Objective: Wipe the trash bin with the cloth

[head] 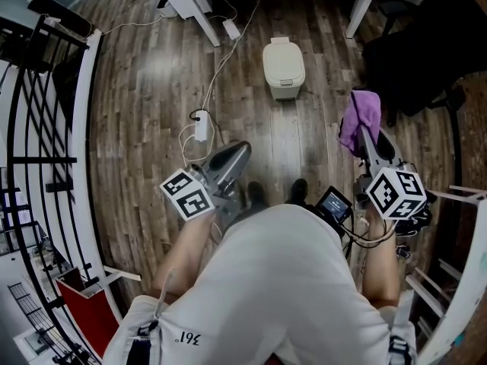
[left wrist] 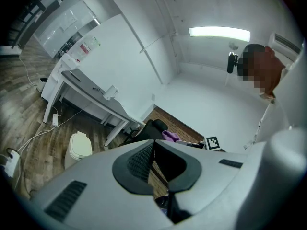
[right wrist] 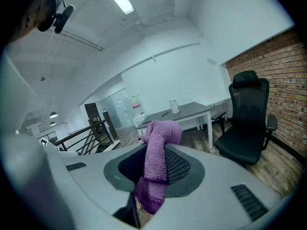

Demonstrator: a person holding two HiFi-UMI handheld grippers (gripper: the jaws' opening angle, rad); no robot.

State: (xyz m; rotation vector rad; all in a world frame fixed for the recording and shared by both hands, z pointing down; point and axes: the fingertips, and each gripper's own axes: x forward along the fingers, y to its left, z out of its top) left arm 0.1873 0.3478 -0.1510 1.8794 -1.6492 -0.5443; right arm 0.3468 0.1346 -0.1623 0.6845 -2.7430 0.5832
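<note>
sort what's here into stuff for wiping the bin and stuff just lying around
For the job: trash bin, purple cloth, right tool shut on it.
Lying about: power strip, office chair, desk.

left tool (head: 237, 150) jaws together, empty, right tool (head: 365, 134) clamping cloth (head: 360, 115)

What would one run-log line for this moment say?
left gripper: shut, empty | right gripper: shut on cloth | bin: on floor, lid closed, untouched
</note>
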